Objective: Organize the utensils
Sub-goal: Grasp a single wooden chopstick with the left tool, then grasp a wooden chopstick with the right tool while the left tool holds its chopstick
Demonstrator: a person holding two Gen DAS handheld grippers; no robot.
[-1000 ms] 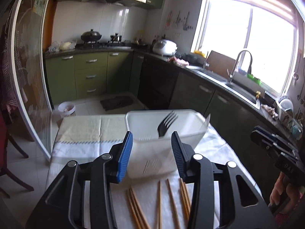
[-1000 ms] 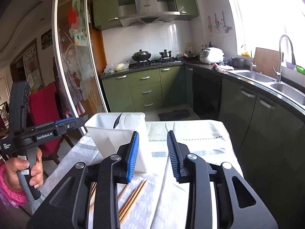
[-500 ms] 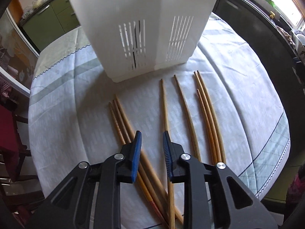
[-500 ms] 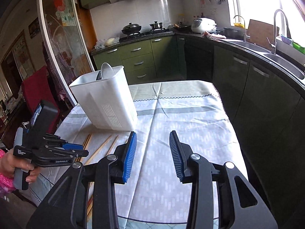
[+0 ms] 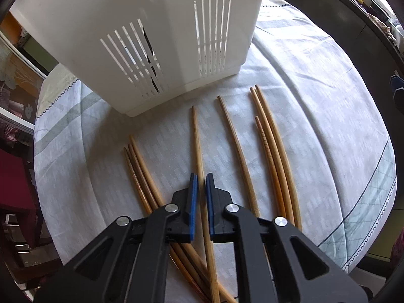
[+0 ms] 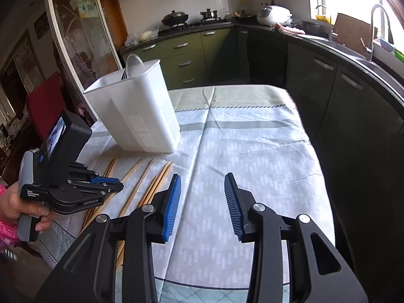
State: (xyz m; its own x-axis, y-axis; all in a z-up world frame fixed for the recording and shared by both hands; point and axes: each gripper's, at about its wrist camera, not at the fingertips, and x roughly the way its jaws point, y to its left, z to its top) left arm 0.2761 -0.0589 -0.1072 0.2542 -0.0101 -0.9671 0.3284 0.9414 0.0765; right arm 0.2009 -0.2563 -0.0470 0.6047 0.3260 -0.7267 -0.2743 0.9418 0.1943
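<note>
Several wooden chopsticks (image 5: 267, 136) lie side by side on the cloth in front of a white slotted utensil holder (image 5: 156, 35). My left gripper (image 5: 200, 179) is low over them with its blue pads closed around one middle chopstick (image 5: 196, 136). In the right wrist view the holder (image 6: 136, 116) stands at the left with a spoon and fork inside, the chopsticks (image 6: 144, 179) lie before it, and the left gripper (image 6: 111, 185) sits over them. My right gripper (image 6: 203, 184) is open and empty above the cloth, to the right of the chopsticks.
The table (image 6: 252, 151) carries a pale patterned cloth. Dark green cabinets and a counter with a sink (image 6: 353, 50) run along the right. A red chair (image 6: 45, 101) and a glass door stand at the left.
My left gripper dropped toward the chopsticks and its pads narrowed onto the middle one. My right gripper tilted down and opened wider.
</note>
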